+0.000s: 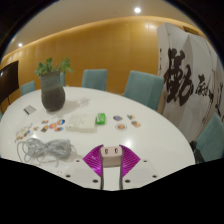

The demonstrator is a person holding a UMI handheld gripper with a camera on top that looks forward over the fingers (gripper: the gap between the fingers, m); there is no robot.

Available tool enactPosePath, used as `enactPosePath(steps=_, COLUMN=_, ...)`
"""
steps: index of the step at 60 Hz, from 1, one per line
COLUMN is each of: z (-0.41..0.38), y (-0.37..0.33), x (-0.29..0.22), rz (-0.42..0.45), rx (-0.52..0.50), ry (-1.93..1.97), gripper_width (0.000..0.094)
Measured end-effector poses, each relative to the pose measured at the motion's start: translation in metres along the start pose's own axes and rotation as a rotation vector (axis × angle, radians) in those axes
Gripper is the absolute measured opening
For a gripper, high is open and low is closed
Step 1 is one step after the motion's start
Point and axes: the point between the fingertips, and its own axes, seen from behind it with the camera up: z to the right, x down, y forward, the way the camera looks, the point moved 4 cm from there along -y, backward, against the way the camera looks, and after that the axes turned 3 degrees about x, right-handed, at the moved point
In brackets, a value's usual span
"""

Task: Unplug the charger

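My gripper (111, 156) is low over a white round table (150, 140). Its two magenta pads (96, 157) press on a small white charger block (111, 152) from both sides; the block shows two small dark marks on its face. A bundle of white cable (45, 149) lies on the table to the left of the fingers. A white power strip or box (80, 121) sits farther back, beyond the fingers.
A potted plant (52, 88) stands at the table's far left. A green item (100, 119) and several small cards and bits (50, 126) lie mid-table. Teal chairs (143, 87) ring the far side. A banner with black calligraphy (188, 75) stands at the right.
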Motion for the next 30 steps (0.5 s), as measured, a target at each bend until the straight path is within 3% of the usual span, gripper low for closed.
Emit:
enactPosePath(steps=8, z=0.024, y=0.024, x=0.063, rz=-0.168, rx=0.011, ry=-0.011, gripper_width=0.0308)
enactPosePath(steps=13, z=0.029, y=0.034, x=0.08, rz=-0.161, rx=0.024, ry=0.002, gripper_width=0.0373)
enactPosePath(steps=28, z=0.036, y=-0.003, x=0.059, rz=-0.122, rx=0.021, ry=0.0, gripper_width=0.0869)
enactPosePath(steps=30, z=0.036, y=-0.014, x=0.057, rz=-0.113, rx=0.018, ry=-0.014, gripper_width=0.0884)
